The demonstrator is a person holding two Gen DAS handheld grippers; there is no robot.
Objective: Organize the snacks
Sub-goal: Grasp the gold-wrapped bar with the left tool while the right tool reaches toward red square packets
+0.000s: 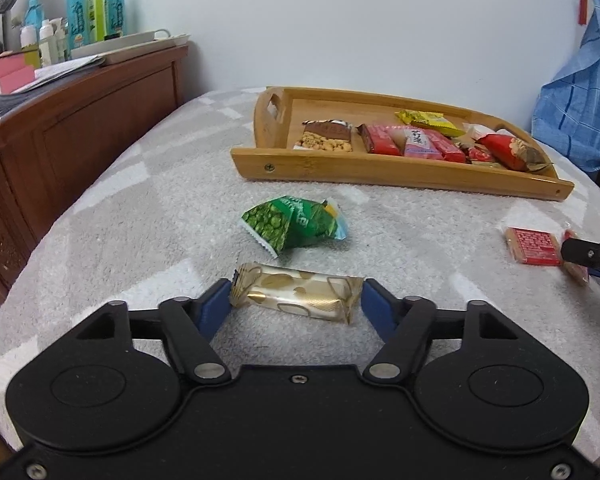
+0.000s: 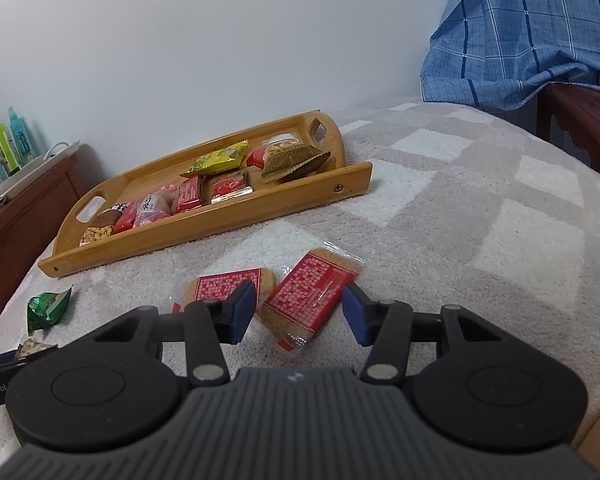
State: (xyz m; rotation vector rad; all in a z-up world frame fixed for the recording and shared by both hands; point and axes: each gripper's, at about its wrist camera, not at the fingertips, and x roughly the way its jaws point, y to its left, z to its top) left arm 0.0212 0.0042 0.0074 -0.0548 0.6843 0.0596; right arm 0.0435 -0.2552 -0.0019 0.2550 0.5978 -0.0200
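The bamboo tray (image 1: pixel 396 178) sat toward the far side of the grey-and-white checked blanket (image 1: pixel 120 216), already holding a row of wrapped snacks, with open blanket between its near rail and the loose packets. A green pea packet (image 1: pixel 296 224) lay alone in that gap, apart from everything else.

The left gripper (image 1: pixel 296 296) was held low and level over the blanket, its blue pads spread at either end of a gold-patterned candy bar (image 1: pixel 296 294); the left pad touched the wrapper's crimped end, but whether the right one did I could not tell. The right gripper (image 2: pixel 298 312) was tipped down likewise, jaws spread around a red-labelled cracker packet (image 2: pixel 308 300) lying at a slant, neither pad pressing it. A second red cracker packet (image 2: pixel 226 286) lay just beside it, partly behind the left finger.

A wooden cabinet (image 1: pixel 80 132) with bottles (image 1: pixel 96 4) stood left, and blue plaid cloth (image 2: pixel 532 28) hung right, against a pale wall.
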